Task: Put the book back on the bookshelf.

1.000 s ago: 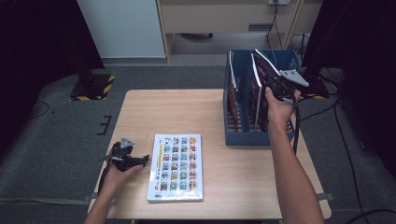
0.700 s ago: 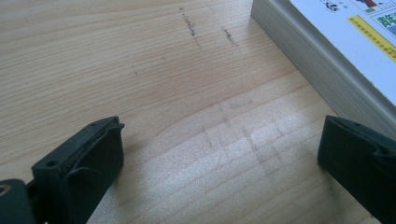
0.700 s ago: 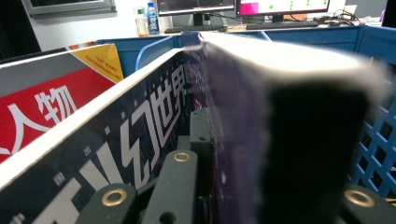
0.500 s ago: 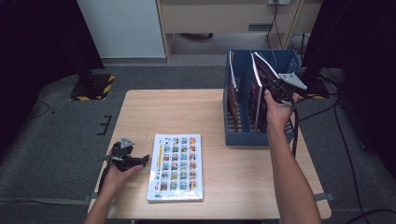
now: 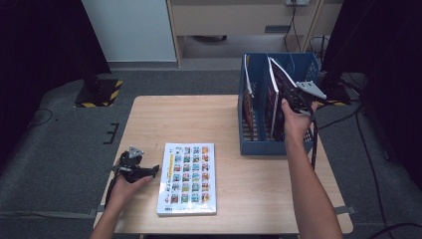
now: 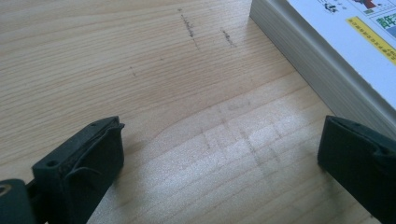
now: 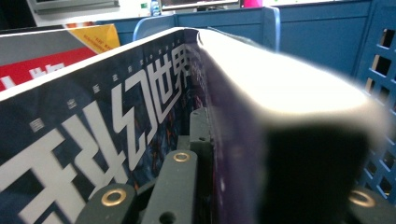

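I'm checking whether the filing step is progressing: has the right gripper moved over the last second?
Yes, slightly. The right gripper, shut on the dark magazine, has sunk a little toward the blue rack, lowering the magazine into it.

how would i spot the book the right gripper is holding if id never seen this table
Find the blue file rack at the right end of the wooden table. The dark book leans in it with the right gripper clamped on its edge. Its neighbours stand ungripped, and the white book lies flat.
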{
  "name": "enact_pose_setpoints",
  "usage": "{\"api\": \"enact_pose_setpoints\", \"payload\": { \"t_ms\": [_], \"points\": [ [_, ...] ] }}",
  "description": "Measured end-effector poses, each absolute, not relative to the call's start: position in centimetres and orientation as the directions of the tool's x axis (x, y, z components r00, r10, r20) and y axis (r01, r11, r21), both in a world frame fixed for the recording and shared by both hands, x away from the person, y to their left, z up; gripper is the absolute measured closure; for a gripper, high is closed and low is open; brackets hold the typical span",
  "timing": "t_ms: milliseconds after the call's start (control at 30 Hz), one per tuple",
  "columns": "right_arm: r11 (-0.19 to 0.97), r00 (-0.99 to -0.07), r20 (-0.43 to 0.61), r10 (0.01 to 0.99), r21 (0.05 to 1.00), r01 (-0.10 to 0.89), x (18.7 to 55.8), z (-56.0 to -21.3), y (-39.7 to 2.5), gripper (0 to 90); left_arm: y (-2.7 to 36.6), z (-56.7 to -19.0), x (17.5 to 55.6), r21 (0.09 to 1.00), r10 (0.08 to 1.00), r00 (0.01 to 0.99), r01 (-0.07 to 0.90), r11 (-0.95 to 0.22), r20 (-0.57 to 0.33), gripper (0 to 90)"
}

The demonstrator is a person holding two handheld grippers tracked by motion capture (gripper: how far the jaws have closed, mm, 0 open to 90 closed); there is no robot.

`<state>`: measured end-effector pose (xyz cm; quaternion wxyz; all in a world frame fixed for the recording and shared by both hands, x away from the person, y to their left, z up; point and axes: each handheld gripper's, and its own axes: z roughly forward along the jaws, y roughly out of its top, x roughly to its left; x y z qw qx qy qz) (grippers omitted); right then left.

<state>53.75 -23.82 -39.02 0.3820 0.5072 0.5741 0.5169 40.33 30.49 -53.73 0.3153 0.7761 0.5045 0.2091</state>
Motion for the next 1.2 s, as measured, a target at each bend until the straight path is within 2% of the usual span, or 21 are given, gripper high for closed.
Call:
{"api": "enact_pose_setpoints", "payload": {
  "t_ms": [300,500,733,1200],
  "points": [
    [-0.018,-0.217,0.063,0.974,0.979,0.205,53.37,-38.95,-23.82,81.6,30.46,-53.72,40.33,0.700,0.915,0.404,0.651,-0.293,0.007,0.0],
    [-0.035,-0.233,0.085,0.969,0.976,0.213,53.31,-38.84,-24.08,78.9,30.46,-53.72,40.33,0.700,0.915,0.404,0.651,-0.293,0.007,0.0],
    [-0.014,-0.238,0.064,0.969,0.978,0.206,53.28,-38.54,-24.14,81.9,30.46,-53.72,40.33,0.700,0.915,0.404,0.651,-0.293,0.007,0.0],
    [0.000,-0.169,0.031,0.985,0.984,0.181,53.47,-38.25,-24.07,84.0,30.43,-53.72,40.35,0.700,0.914,0.406,0.651,-0.295,0.008,0.0]
  ]
}}
